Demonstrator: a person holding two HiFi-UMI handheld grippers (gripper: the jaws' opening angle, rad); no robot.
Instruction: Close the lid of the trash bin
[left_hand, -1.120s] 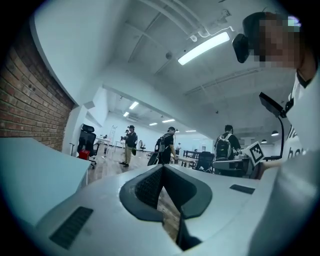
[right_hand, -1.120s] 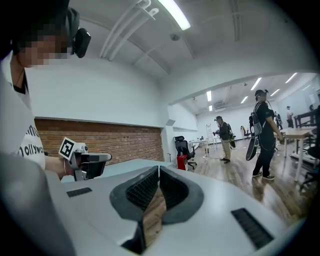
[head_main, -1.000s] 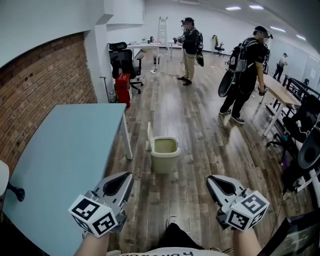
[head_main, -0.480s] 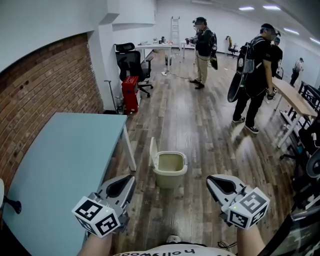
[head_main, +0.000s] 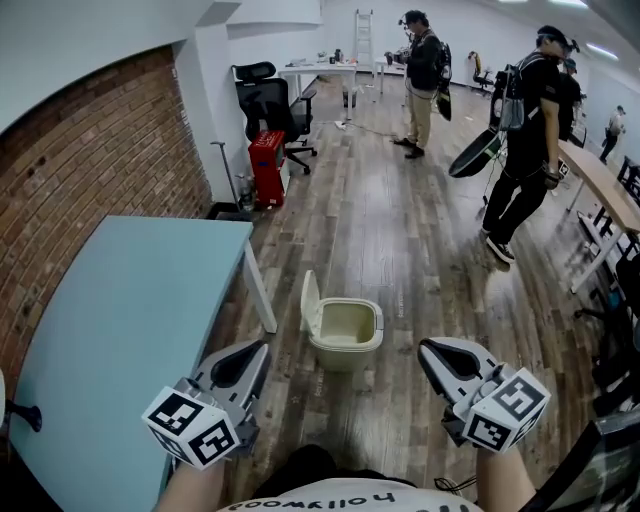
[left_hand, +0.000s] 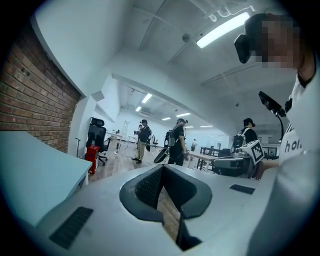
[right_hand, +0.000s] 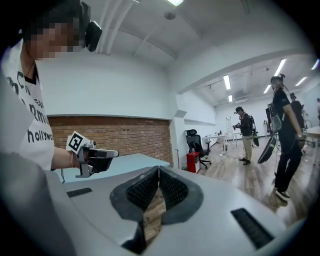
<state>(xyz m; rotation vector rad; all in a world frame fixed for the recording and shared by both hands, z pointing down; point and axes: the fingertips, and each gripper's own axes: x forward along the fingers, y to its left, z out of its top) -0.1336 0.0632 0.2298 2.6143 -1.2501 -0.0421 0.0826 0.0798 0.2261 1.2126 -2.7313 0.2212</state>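
Observation:
A pale beige trash bin (head_main: 346, 337) stands on the wooden floor in the head view, just right of the table's leg. Its lid (head_main: 310, 302) is swung up on the left side and the inside shows. My left gripper (head_main: 257, 349) is held low at the view's left, short of the bin, its jaws shut on nothing. My right gripper (head_main: 430, 349) is held low at the right, also shut and holding nothing. The bin is hidden from both gripper views. The left gripper (left_hand: 162, 168) and the right gripper (right_hand: 158, 170) each show tips that meet.
A light blue table (head_main: 120, 320) runs along the brick wall (head_main: 110, 160) at left. Behind it stand a red cabinet (head_main: 267, 166) and a black office chair (head_main: 276, 105). Two people (head_main: 424, 66) (head_main: 528, 130) stand farther down the room, beside a desk (head_main: 606, 190) at right.
The head view has advanced down the room; the bin now sits a little lower and to the right, and nearer. Both grippers keep their places, still shut.

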